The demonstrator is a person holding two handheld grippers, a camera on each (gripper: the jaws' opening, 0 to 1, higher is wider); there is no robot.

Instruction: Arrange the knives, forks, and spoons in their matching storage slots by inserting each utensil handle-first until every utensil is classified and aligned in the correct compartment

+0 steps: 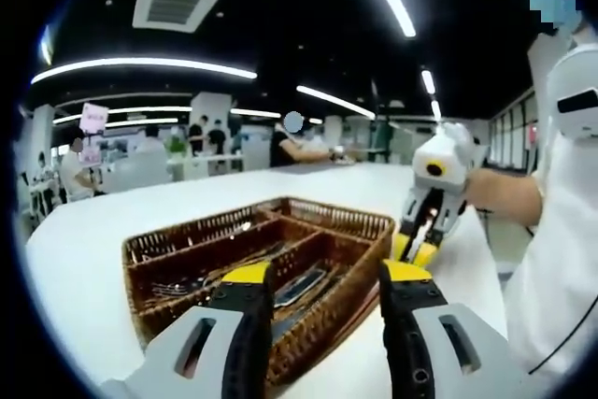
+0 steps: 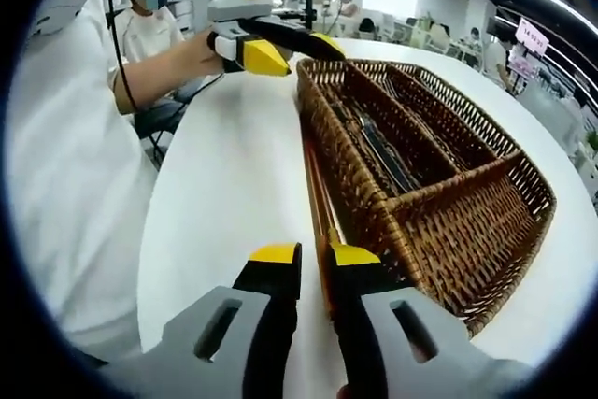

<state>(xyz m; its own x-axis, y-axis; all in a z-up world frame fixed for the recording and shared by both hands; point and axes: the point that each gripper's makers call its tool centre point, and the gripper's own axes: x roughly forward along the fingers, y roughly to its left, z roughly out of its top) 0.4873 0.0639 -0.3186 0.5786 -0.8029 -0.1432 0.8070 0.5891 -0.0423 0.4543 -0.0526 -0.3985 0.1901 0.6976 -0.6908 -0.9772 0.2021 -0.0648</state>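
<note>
A brown wicker tray (image 1: 374, 228) with long compartments stands on the white table. Dark-handled utensils (image 1: 297, 285) lie in its slots. My left gripper (image 1: 327, 273) hangs open over the tray's near end with nothing between its fingers. It also appears at the tray's far end (image 2: 294, 51). My right gripper (image 2: 315, 254) is narrowed around a thin brown stick (image 2: 318, 203) lying along the outside of the tray's wall (image 2: 336, 184). From the left gripper view, the right gripper (image 1: 418, 251) points down at the table beside the tray's corner. Utensils (image 2: 378, 151) fill the long slots; the wide cross slot (image 2: 476, 221) looks bare.
The white table (image 2: 224, 193) stretches wide on the stick's side of the tray. The person's sleeve and body (image 2: 65, 165) stand close at that edge. Other people and desks are far off in the office (image 1: 206, 137).
</note>
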